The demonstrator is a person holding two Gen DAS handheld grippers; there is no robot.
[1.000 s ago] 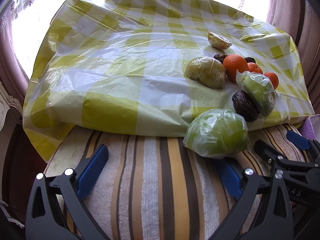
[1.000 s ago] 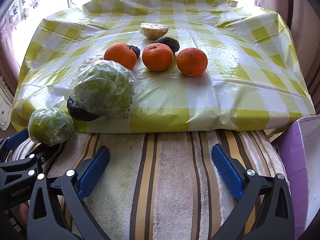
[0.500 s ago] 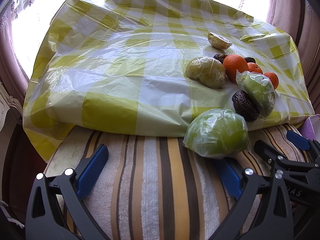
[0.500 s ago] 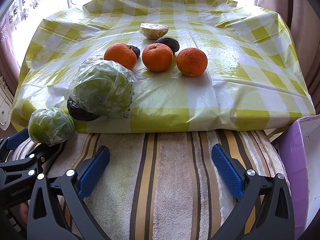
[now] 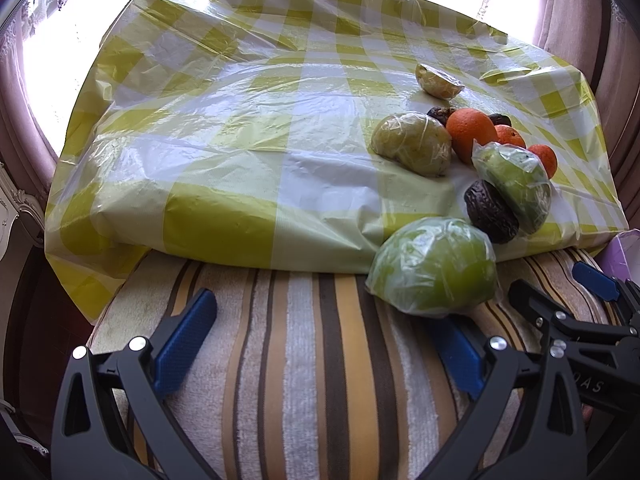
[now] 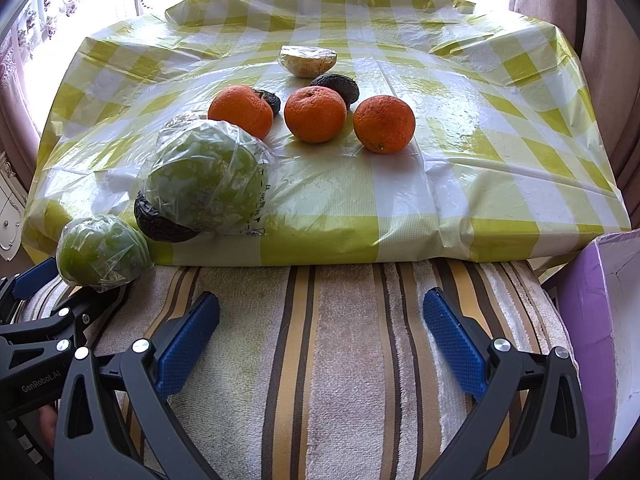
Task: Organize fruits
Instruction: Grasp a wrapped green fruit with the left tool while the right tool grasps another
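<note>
Three oranges [image 6: 315, 114] sit in a row on the yellow-checked plastic cloth [image 6: 480, 184], with dark wrinkled fruits [image 6: 335, 84] behind them and a wrapped half fruit [image 6: 307, 61] further back. A large bagged green fruit [image 6: 206, 178] lies on a dark fruit [image 6: 158, 222] at the cloth's front edge. A smaller bagged green fruit [image 5: 434, 266] rests on the striped towel [image 5: 300, 360], just ahead of my left gripper's right finger. A wrapped yellowish fruit [image 5: 412, 144] lies left of the oranges. My left gripper [image 5: 320, 344] and right gripper [image 6: 320, 336] are both open and empty above the towel.
A purple box [image 6: 592, 320] stands at the right edge of the towel. Curtains [image 6: 600, 60] and a bright window lie behind the table. The left half of the checked cloth [image 5: 200, 140] holds no fruit.
</note>
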